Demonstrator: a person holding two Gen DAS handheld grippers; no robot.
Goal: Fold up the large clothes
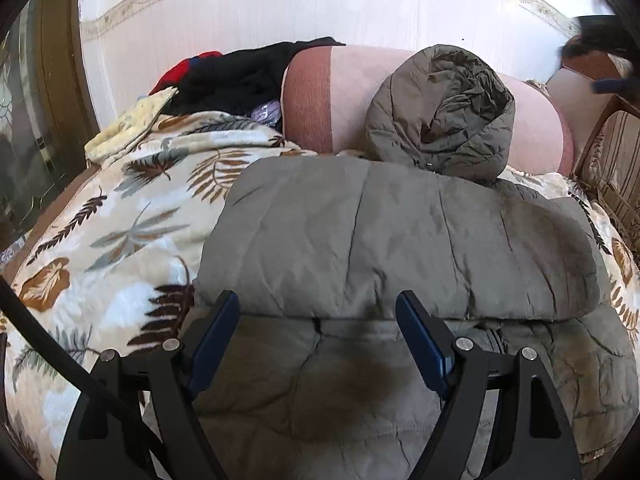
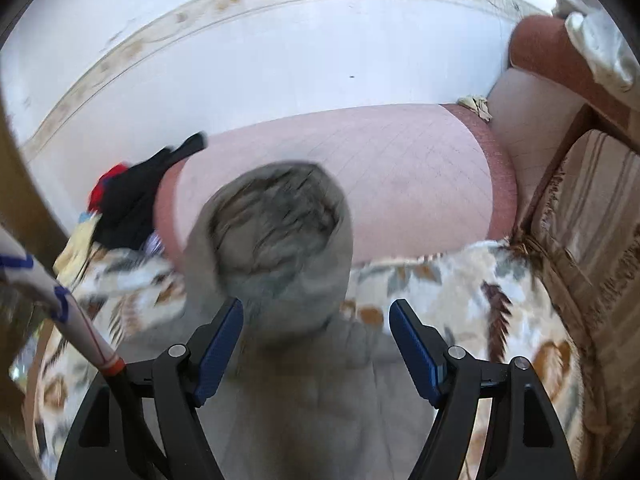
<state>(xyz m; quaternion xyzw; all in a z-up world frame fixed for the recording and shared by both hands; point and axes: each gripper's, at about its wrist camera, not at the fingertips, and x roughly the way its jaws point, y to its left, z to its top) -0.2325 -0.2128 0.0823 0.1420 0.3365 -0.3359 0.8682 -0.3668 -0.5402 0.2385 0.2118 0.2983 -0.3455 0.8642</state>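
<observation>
A grey-olive padded coat (image 1: 400,240) lies on a leaf-patterned blanket (image 1: 120,220), its lower part folded up over the body in a thick layer. Its hood (image 1: 444,112) leans against a pink bolster (image 1: 340,96). My left gripper (image 1: 318,304) hovers over the folded edge, open, with nothing between its blue pads. In the right wrist view the picture is blurred; the hood (image 2: 276,224) fills the middle, and my right gripper (image 2: 316,312) stands open just below it, its pads apart and holding nothing.
A heap of black and red clothes (image 1: 240,76) lies at the back left beside the bolster. A striped brown cushion (image 2: 592,216) and a sofa arm (image 2: 544,48) stand at the right. A white tiled wall (image 2: 280,48) runs behind. A sleeve (image 2: 48,284) shows at the left.
</observation>
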